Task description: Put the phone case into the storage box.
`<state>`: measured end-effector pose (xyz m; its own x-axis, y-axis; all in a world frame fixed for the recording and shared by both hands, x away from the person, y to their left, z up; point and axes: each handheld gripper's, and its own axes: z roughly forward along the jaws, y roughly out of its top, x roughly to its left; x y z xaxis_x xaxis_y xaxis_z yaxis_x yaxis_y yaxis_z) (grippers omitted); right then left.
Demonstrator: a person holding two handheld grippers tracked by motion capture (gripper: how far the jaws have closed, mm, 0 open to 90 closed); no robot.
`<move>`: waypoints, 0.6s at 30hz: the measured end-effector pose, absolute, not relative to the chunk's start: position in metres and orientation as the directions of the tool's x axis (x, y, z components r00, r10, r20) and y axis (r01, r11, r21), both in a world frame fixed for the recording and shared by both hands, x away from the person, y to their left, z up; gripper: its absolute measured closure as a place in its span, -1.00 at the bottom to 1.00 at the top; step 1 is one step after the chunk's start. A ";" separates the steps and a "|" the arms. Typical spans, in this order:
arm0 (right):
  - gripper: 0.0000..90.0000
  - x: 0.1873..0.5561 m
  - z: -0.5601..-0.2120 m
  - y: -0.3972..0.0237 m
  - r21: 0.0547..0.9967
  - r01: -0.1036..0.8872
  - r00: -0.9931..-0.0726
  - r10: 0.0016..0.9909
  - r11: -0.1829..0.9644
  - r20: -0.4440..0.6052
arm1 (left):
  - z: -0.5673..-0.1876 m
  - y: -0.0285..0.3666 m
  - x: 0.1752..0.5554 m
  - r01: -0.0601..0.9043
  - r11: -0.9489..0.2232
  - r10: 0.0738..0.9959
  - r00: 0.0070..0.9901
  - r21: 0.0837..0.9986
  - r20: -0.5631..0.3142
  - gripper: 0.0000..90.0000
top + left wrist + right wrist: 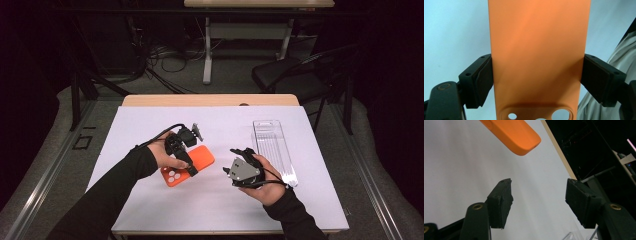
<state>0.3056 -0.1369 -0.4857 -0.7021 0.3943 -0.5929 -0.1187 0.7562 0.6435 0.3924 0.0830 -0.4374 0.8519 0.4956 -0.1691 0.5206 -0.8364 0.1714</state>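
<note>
Orange case: we hold the orange phone case across its width in the left gripper; in the left gripper view its long edges meet both pads and its camera cut-outs sit at 6 o'clock.
Left jaws: we see them closed on the case, spread wide to span it, one pad at 9 o'clock of the case and the other at 3 o'clock.
Right jaws: we see them partly apart with nothing between the pads; bare white sheet shows in the gap in the right gripper view.
Right gripper: in the high view our right gripper sits at 3 o'clock of the case, near it but apart, its grey three-cornered plate facing up.
Case position: in the high view the case lies low over the white sheet left of the bench middle, its rounded end toward 2 o'clock and its camera cut-outs toward 7 o'clock; we cannot tell whether it rests on the sheet or is lifted off it.
Case from the right gripper: its rounded end sits at 11 o'clock of the right jaws, well clear of both pads.
Clear tray: a long clear plastic tray lies at 3 o'clock of our right hand, just beside it, running toward 12 o'clock.
Bench: the white sheet covers most of the wooden bench, whose bare edge shows at 12 o'clock.
Beyond: a dark chair stands past the bench at 1 o'clock.
</note>
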 end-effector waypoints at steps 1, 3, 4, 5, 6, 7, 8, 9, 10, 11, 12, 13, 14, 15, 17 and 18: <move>-0.15 0.304 -0.488 -0.136 0.647 -0.109 -0.701 0.403 0.755 -0.588 | -0.438 0.083 0.392 0.520 -0.837 0.495 0.852 0.171 -0.168 -0.63; -0.12 0.304 -0.488 -0.135 0.618 -0.136 -0.695 0.370 0.774 -0.617 | -0.438 0.082 0.392 0.519 -0.838 0.495 0.853 0.168 -0.167 -0.63; -0.10 0.303 -0.490 -0.134 0.619 -0.133 -0.693 0.374 0.774 -0.616 | -0.438 0.082 0.392 0.519 -0.839 0.494 0.853 0.165 -0.169 -0.63; -0.09 0.303 -0.490 -0.133 0.594 -0.162 -0.687 0.342 0.788 -0.641 | -0.438 0.081 0.392 0.518 -0.839 0.493 0.853 0.167 -0.168 -0.63; -0.08 0.302 -0.491 -0.133 0.587 -0.159 -0.687 0.339 0.794 -0.643 | -0.438 0.081 0.392 0.516 -0.840 0.492 0.854 0.167 -0.167 -0.63; -0.07 0.301 -0.492 -0.132 0.580 -0.158 -0.689 0.331 0.799 -0.644 | -0.438 0.081 0.392 0.515 -0.841 0.491 0.855 0.167 -0.168 -0.63; -0.07 0.301 -0.492 -0.132 0.580 -0.158 -0.689 0.331 0.799 -0.644 | -0.438 0.081 0.392 0.515 -0.841 0.491 0.855 0.167 -0.168 -0.63; -0.05 0.302 -0.493 -0.131 0.558 -0.192 -0.684 0.298 0.807 -0.666 | -0.439 0.080 0.393 0.514 -0.841 0.490 0.856 0.166 -0.168 -0.63; -0.05 0.301 -0.494 -0.130 0.556 -0.196 -0.682 0.295 0.808 -0.669 | -0.439 0.080 0.393 0.516 -0.840 0.492 0.854 0.166 -0.170 -0.63; -0.05 0.301 -0.494 -0.130 0.552 -0.202 -0.677 0.292 0.809 -0.676 | -0.439 0.080 0.393 0.518 -0.839 0.493 0.853 0.166 -0.171 -0.63; -0.05 0.301 -0.494 -0.130 0.538 -0.212 -0.673 0.277 0.816 -0.685 | -0.439 0.079 0.393 0.519 -0.838 0.494 0.852 0.166 -0.171 -0.63; -0.05 0.300 -0.494 -0.130 0.540 -0.226 -0.668 0.275 0.811 -0.692 | -0.439 0.079 0.393 0.518 -0.839 0.493 0.853 0.167 -0.173 -0.63; -0.04 0.300 -0.494 -0.130 0.540 -0.235 -0.667 0.270 0.808 -0.694 | -0.439 0.079 0.394 0.518 -0.839 0.493 0.853 0.168 -0.172 -0.63; -0.04 0.300 -0.494 -0.129 0.547 -0.238 -0.668 0.273 0.803 -0.692 | -0.439 0.079 0.394 0.518 -0.839 0.492 0.853 0.169 -0.173 -0.63; -0.04 0.299 -0.493 -0.129 0.549 -0.242 -0.669 0.272 0.800 -0.691 | -0.439 0.078 0.394 0.520 -0.837 0.493 0.852 0.169 -0.176 -0.63; -0.04 0.299 -0.493 -0.129 0.549 -0.242 -0.669 0.272 0.800 -0.691 | -0.439 0.078 0.394 0.520 -0.837 0.493 0.852 0.169 -0.176 -0.63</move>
<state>0.2986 -0.1286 -0.4933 -0.6692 0.2720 -0.6915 -0.2417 0.8003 0.5487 0.3936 0.0781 -0.4393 0.8520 0.4931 -0.1756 0.5196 -0.8374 0.1694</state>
